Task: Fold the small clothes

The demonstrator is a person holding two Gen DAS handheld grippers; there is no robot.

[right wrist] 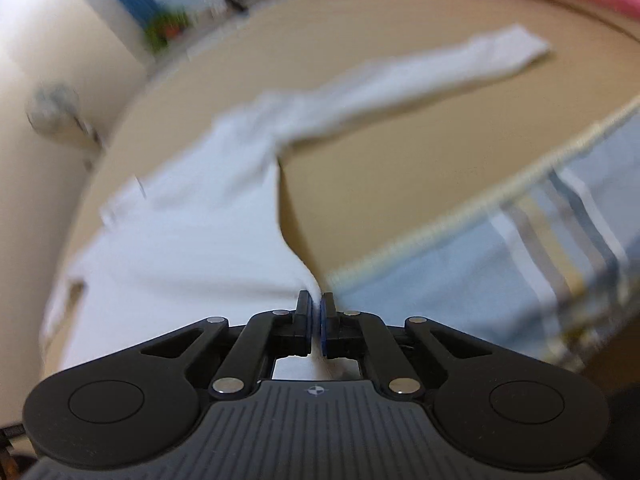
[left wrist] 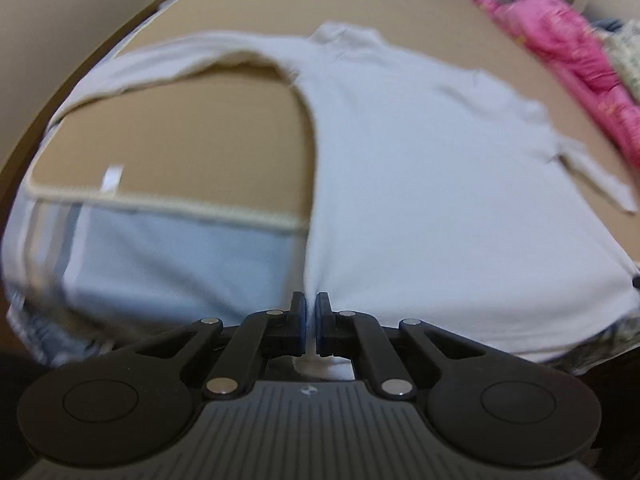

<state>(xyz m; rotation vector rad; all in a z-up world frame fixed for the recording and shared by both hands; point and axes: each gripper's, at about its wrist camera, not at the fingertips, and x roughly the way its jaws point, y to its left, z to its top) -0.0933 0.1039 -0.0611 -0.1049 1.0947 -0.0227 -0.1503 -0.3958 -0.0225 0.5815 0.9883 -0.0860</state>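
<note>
tan mat (left wrist: 192, 136) with cream corded edge (left wrist: 168, 204) covers work surface. light blue striped cloth (right wrist: 520, 248) lies just beside mat's edge. pink bundle (left wrist: 568, 40) sits at mat's far side. small white tag (left wrist: 111, 178) on mat near edge. blurred green plant (right wrist: 166, 26) beyond, by wall.

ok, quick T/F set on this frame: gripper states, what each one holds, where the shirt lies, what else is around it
1. The left gripper is shut on the white shirt. True.
2. The right gripper is open and holds nothing. False: its jaws are shut on the shirt's hem.
3. The shirt lies on a tan mat. True.
4. The pink fabric lies on top of the shirt. False: it sits apart, at the mat's far edge.
5. One long sleeve stretches out over the mat. True.
6. The shirt is already folded into a small square. False: it lies spread out.
</note>
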